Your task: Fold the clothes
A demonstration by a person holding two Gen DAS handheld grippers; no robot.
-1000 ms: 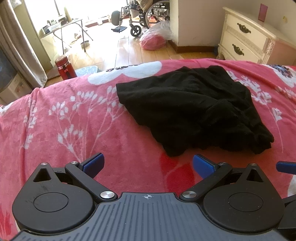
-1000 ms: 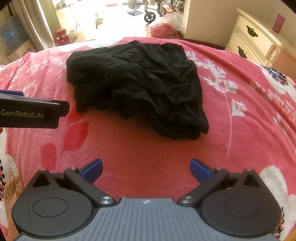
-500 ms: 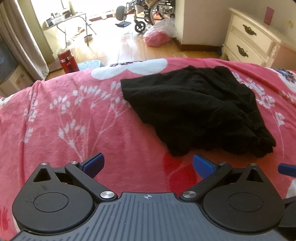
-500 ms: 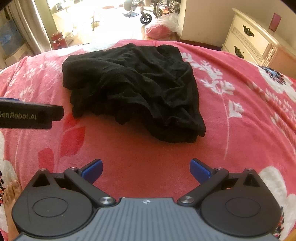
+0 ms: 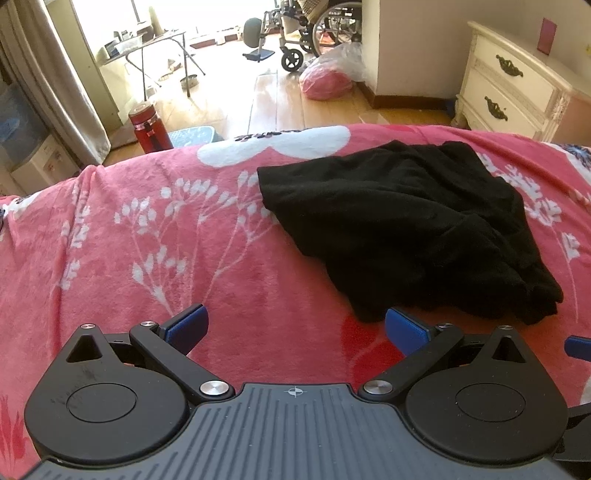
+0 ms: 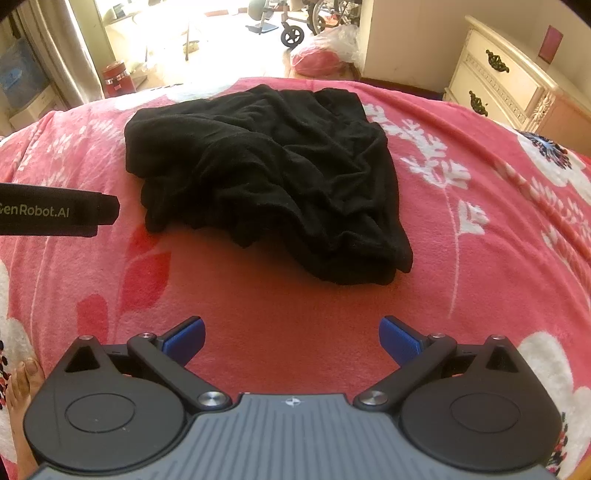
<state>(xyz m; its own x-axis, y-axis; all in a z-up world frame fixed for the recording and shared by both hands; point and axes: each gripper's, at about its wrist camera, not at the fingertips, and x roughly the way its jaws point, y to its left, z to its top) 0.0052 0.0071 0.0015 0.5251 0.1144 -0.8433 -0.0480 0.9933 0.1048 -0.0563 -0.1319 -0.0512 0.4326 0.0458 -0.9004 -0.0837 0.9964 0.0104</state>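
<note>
- Black garment (image 5: 406, 225), crumpled and loosely bunched, lies on the pink floral blanket (image 5: 147, 240) covering the bed, toward its far side.
- Exact type of garment can't be told; soft knit-looking fabric, many wrinkles, thicker folded lump along its near-right edge.
- Left gripper (image 5: 294, 326): blue-padded fingers spread wide apart, nothing between them, over bare blanket, near the garment's near-left corner but not touching it.
- Right gripper (image 6: 291, 338): fingers also wide apart and empty, above blanket, garment ahead of it and apart from the fingertips.
- In the right wrist view the left gripper's body with "GenRobot.AI" lettering enters from the left edge, level with the garment's left edge, just beside it.
- In the left wrist view a blue pad of the right gripper pokes in at the right edge.
- Bare foot (image 6: 20, 384) visible at lower left of right wrist view, beside the bed.
- Background: cream dresser (image 5: 513, 88) with 2 drawers and dark handles at right, small red card standing on top.
- Red bottle (image 5: 149, 127) on the wood floor past the bed's far-left edge.
- Wheelchair (image 5: 310, 33) in the sunlit far room, pink bag (image 5: 327, 81) near the wall corner, folding table (image 5: 155, 48) at left.
</note>
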